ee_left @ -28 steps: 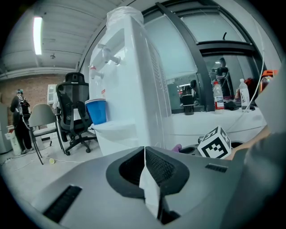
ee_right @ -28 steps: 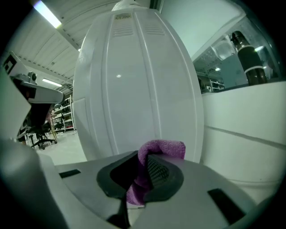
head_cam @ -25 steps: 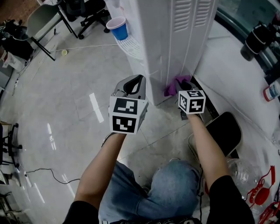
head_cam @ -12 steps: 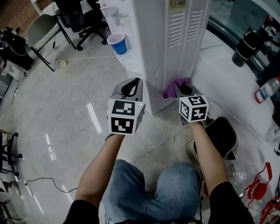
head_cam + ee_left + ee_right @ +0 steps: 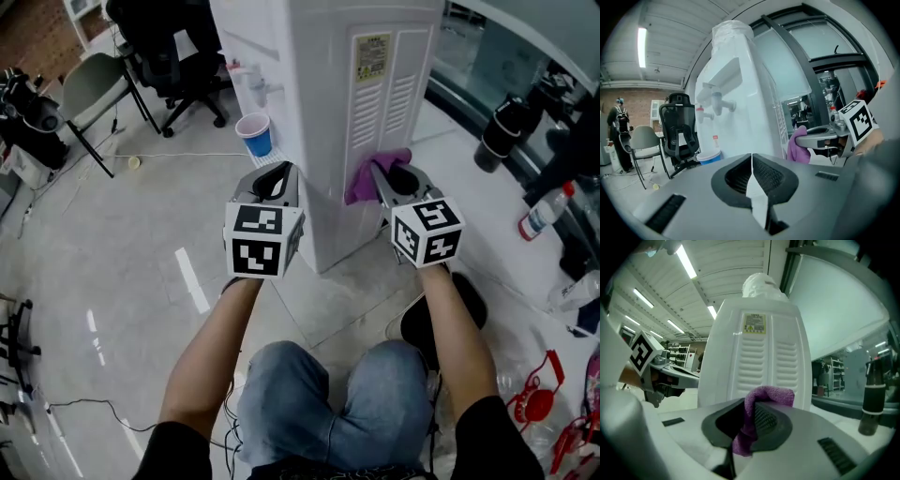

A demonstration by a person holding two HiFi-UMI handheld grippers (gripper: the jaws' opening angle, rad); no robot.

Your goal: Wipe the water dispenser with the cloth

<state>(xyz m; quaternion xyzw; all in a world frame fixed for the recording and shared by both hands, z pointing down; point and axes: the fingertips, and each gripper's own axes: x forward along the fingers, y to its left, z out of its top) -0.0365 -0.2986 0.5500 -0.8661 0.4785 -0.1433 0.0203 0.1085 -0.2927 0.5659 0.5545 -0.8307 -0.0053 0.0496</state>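
Head view: a white water dispenser [image 5: 328, 112] stands on a pale tiled floor. The right gripper [image 5: 382, 180] holds a purple cloth [image 5: 367, 178] against the lower part of the dispenser's vented panel. The left gripper [image 5: 279, 180] hovers near the dispenser's adjoining corner and touches nothing. A blue cup [image 5: 255, 136] sits under the dispenser's taps. A black office chair [image 5: 178, 56] stands beyond the dispenser, and a dark bottle [image 5: 495, 131] is off to its right.

Left gripper view: the tongs are pressed together with nothing between them. Past them rises the dispenser's tap side, with the cup below the taps. The cloth shows at the dispenser's right edge.

Right gripper view: the tongs pinch the cloth, which bunches over their tips right in front of the dispenser's louvred panel.
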